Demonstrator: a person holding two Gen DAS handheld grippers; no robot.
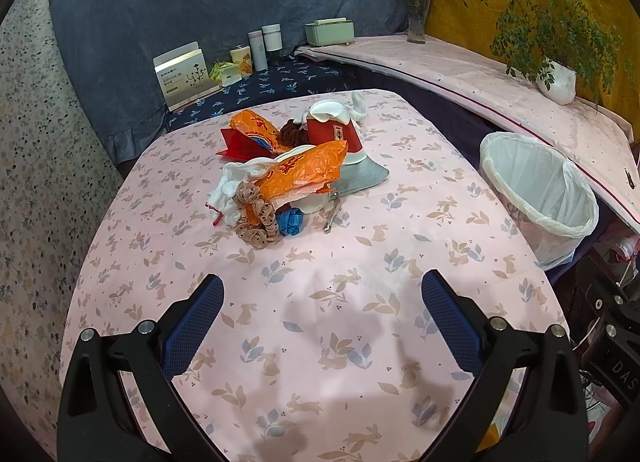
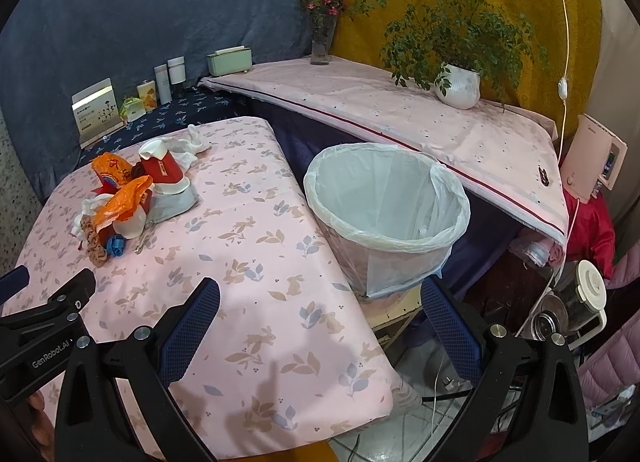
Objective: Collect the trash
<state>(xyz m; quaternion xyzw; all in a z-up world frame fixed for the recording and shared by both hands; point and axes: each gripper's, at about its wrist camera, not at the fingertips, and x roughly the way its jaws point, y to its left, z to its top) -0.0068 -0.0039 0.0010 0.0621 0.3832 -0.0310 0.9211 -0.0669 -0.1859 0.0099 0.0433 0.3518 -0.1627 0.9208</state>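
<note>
A pile of trash lies on the pink rabbit-print table: orange plastic bags, a red paper cup tipped over, white crumpled tissue, a brown spotted scrunchie, a blue wad and a metal clip. The pile also shows in the right wrist view. A bin with a white liner stands off the table's right edge. My left gripper is open and empty, above the table short of the pile. My right gripper is open and empty, over the table's right edge by the bin.
Boxes, jars and bottles stand on a dark blue shelf behind the table. A pink-covered ledge holds a potted plant, a flower vase and a green box. Appliances and cables lie at far right.
</note>
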